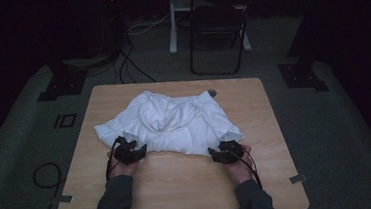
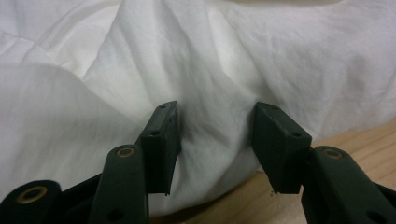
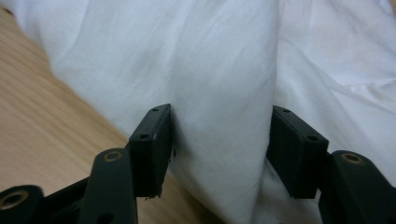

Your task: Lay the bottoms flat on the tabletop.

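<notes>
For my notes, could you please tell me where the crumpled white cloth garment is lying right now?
In the high view, the crumpled white cloth garment lies on the far half of the light wooden table, its near edge at the left hand-held gripper and right hand-held gripper.

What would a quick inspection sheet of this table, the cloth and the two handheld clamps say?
Surface: light wooden table, bare near the person.
Job's things: crumpled white cloth garment, lying mid-table.
Clutter: small dark round thing at the garment's far edge, too small to tell.
Grippers: left gripper and right gripper at the garment's near edge, jaws apart, fabric between them.
Cables: black cables on the floor.
Surroundings: dark room, black folding chair behind the table.
</notes>
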A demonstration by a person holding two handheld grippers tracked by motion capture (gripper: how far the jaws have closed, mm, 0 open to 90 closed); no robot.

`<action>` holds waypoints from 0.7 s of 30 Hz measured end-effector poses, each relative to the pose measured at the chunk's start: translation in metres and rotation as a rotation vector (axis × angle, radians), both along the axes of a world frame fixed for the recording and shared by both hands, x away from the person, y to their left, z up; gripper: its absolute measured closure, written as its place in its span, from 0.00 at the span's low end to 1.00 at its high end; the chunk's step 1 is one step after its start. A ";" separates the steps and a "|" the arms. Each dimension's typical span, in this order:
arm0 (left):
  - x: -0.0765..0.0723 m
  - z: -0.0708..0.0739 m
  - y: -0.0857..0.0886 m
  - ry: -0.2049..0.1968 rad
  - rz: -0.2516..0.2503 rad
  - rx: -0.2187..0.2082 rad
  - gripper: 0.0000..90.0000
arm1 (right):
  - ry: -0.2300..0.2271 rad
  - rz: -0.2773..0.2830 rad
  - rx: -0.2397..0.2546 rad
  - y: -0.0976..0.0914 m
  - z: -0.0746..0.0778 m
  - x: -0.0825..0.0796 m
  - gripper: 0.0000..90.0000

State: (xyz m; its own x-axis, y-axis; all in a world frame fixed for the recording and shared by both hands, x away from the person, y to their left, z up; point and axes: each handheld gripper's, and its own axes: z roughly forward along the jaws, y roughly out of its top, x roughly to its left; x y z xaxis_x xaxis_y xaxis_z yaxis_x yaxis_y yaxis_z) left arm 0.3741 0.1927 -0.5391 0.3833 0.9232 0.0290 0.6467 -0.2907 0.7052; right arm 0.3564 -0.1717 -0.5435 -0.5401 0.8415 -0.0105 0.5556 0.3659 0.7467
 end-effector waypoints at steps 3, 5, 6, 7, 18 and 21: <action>0.002 0.000 -0.002 0.002 -0.003 -0.009 0.67 | 0.012 0.006 -0.019 0.001 0.002 0.005 0.61; 0.003 0.001 -0.004 0.006 -0.015 -0.012 0.73 | 0.017 0.013 -0.020 0.001 0.002 0.006 0.68; 0.003 0.001 -0.005 0.008 -0.022 -0.015 0.77 | 0.020 0.015 -0.018 0.000 0.002 0.006 0.72; 0.003 0.001 -0.007 0.009 -0.027 -0.020 0.81 | 0.021 0.014 -0.015 -0.001 0.002 0.007 0.77; 0.003 0.004 -0.024 0.021 -0.099 -0.016 0.72 | 0.027 -0.120 -0.040 -0.020 0.006 0.011 0.87; 0.000 0.014 -0.022 -0.008 -0.098 -0.048 0.63 | 0.015 -0.101 0.006 -0.025 0.014 0.009 0.66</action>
State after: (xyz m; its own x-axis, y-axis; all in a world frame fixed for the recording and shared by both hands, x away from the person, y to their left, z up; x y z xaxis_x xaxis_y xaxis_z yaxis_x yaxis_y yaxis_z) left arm 0.3744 0.1712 -0.5250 0.4718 0.8816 -0.0112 0.6108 -0.3177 0.7252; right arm 0.3656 -0.1964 -0.5292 -0.4529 0.8915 0.0017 0.6000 0.3035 0.7402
